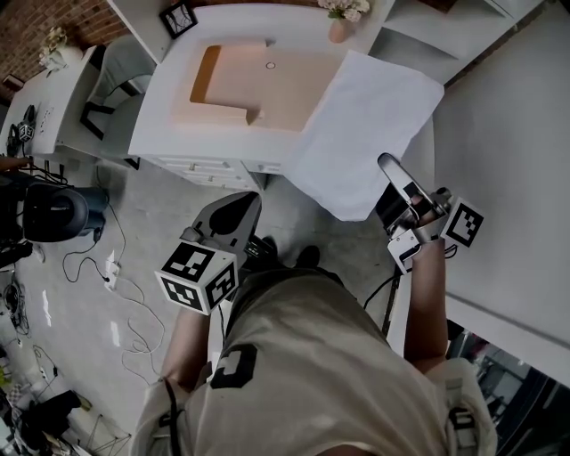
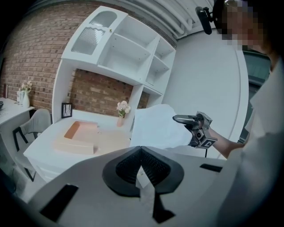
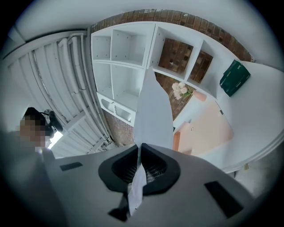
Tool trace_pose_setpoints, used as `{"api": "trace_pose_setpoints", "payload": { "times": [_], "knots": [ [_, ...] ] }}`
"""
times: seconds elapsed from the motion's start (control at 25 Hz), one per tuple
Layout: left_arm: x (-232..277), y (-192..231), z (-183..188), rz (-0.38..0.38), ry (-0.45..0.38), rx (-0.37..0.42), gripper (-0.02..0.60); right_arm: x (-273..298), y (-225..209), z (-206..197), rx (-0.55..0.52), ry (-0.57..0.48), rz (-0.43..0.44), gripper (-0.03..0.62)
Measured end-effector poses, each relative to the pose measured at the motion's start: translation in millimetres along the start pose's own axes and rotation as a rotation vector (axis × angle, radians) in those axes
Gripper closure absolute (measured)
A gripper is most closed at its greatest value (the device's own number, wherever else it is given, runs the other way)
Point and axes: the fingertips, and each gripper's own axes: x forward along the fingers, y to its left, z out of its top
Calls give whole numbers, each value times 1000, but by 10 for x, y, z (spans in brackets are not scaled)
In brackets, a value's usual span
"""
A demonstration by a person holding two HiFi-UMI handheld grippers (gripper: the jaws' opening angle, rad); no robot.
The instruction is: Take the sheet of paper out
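A white sheet of paper (image 1: 365,134) hangs in the air over the right end of the white desk (image 1: 169,116), clear of its top. My right gripper (image 1: 389,166) is shut on the sheet's near corner. In the right gripper view the paper (image 3: 153,111) runs edge-on up out of the closed jaws. A peach-coloured open folder (image 1: 258,85) lies on the desk, left of the sheet. My left gripper (image 1: 248,201) hovers low in front of the desk with its jaws together and nothing visibly held. From the left gripper view I see the sheet (image 2: 155,126) and the right gripper (image 2: 179,119).
A small vase of flowers (image 1: 338,22) and a picture frame (image 1: 178,18) stand at the desk's back. A chair (image 1: 116,80) sits to the left, with cables (image 1: 107,267) and dark gear (image 1: 53,214) on the floor. A white panel (image 1: 508,160) runs along the right.
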Motion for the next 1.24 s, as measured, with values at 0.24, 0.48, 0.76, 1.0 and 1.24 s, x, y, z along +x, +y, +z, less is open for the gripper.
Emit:
{"api": "trace_pose_setpoints", "payload": {
  "times": [0.24, 0.48, 0.76, 1.0, 1.24],
  "knots": [
    [-57, 54, -4, 1, -10, 6, 566, 88, 57, -39, -19, 5, 12, 566],
    [-149, 142, -39, 8, -12, -8, 566, 224, 84, -139, -21, 27, 13, 566],
    [-217, 301, 60, 15, -34, -12, 566, 404, 171, -144, -40, 47, 20, 566],
    [-265, 433, 162, 3, -52, -14, 566, 548, 226, -150, -38, 51, 11, 566],
    [-275, 585, 224, -5, -56, -8, 566, 659, 241, -108, -61, 45, -2, 566]
  ]
}}
